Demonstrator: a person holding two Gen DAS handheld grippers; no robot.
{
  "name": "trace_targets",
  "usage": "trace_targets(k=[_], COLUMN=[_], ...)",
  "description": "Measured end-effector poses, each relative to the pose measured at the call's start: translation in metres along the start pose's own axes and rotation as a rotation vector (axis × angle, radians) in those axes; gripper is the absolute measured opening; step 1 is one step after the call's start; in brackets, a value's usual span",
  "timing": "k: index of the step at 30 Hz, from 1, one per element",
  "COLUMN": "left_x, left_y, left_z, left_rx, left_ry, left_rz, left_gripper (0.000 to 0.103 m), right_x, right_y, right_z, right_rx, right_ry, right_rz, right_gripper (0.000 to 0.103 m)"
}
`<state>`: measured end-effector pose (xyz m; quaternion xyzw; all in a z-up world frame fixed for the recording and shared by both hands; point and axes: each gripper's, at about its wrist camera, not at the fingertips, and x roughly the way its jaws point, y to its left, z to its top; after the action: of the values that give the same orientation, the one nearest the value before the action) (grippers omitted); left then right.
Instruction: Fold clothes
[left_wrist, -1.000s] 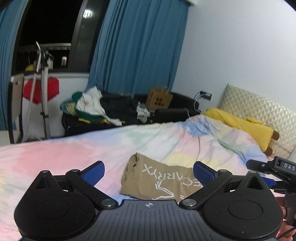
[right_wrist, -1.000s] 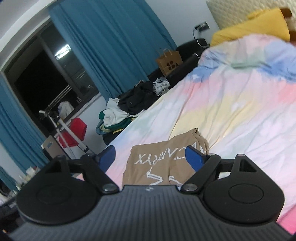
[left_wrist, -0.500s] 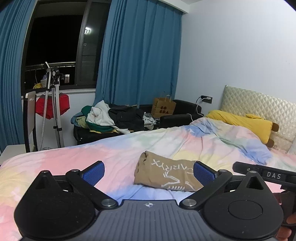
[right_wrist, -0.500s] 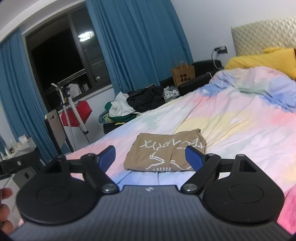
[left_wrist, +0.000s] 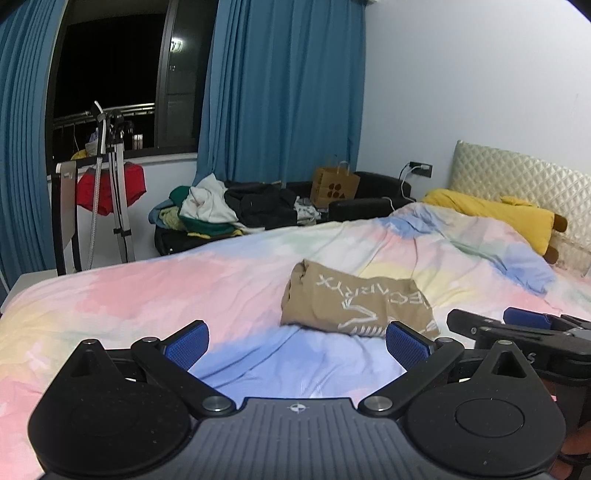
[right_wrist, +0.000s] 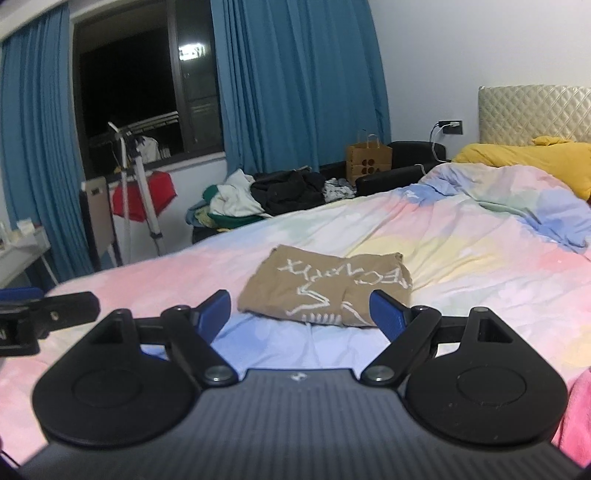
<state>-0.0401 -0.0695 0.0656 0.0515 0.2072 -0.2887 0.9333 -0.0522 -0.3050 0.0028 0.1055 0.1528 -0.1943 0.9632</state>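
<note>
The left gripper (left_wrist: 297, 341) hangs above the pastel bedspread (left_wrist: 147, 295) with its blue-padded jaws spread wide and nothing between them. Ahead of the jaws, a little toward the right finger, lies the folded tan shirt (left_wrist: 351, 302), flat on the bedspread and apart from both grippers. Its long axis runs across the view, from the bunched end on the left to the looser end on the right, and the white lettering on top reads upside down from here. In the left wrist view the shirt's near right corner sits just behind the right pad; whether they touch cannot be told.

The right gripper (right_wrist: 300, 314) also has its jaws wide apart and empty. From it, the same shirt (right_wrist: 325, 288) lies straight ahead, spanning most of the gap between the two pads, long axis crosswise again.

Far beyond the jaws, a dark couch (right_wrist: 402, 162) holds a heap of loose clothes (right_wrist: 258, 199) and a brown paper bag (right_wrist: 367, 158), whose contents are not visible. A yellow plush pillow (right_wrist: 528, 158) lies at the head of the bed to the right.
</note>
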Motion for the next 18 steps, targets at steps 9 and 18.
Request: trace_targets(k=[9,18], left_x=[0.011,0.013], left_y=[0.006,0.003], left_z=[-0.009,-0.011], left_rx=[-0.007,0.007], left_ry=[0.011,0.007], left_rz=[0.01,0.018], left_gripper=[0.103,0.103], right_x=[0.008,0.011], right_y=[-0.007,-0.001], right_z=[-0.013,-0.016], right_rx=[0.046,0.006], right_ry=[0.016,0.034], right_rz=[-0.053,-0.064], right_gripper=[0.083,0.083])
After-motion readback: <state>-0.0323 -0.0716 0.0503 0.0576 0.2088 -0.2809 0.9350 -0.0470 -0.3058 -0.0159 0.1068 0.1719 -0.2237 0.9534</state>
